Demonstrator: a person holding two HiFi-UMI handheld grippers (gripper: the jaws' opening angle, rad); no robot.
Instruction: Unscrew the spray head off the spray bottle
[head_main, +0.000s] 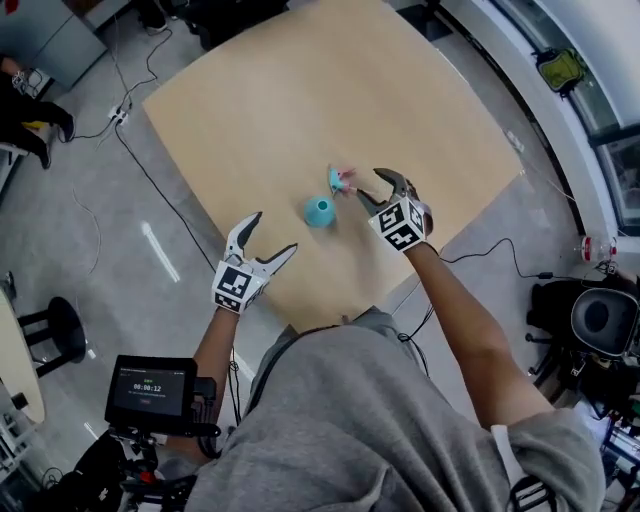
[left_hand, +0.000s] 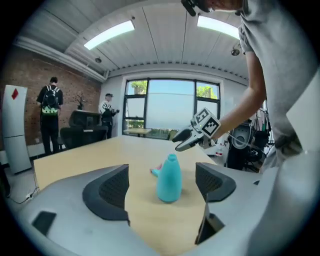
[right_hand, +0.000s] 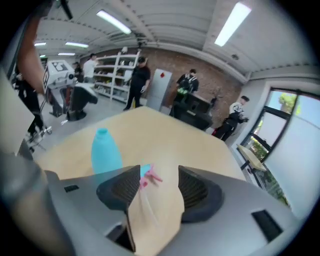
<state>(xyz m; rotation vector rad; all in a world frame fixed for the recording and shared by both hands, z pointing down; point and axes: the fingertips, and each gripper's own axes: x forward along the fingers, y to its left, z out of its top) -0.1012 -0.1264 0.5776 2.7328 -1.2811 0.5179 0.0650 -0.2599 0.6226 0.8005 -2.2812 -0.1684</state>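
Beneath you lies a light wooden table (head_main: 300, 110) on a grey floor (head_main: 120, 250). A black cable (head_main: 160, 190) runs over the floor beside the table's left edge, up to a power strip (head_main: 120, 115). A black stool (head_main: 52, 325) stands well to the left, and a small dark screen (head_main: 150, 392) with lit text sits at your lower left. Round the room you see a brick wall (right_hand: 210, 80), white shelves (right_hand: 116, 75), a wide window (left_hand: 162, 107), ceiling light strips (left_hand: 109, 34) and several standing people, among them a person (left_hand: 50, 120) wearing a backpack.
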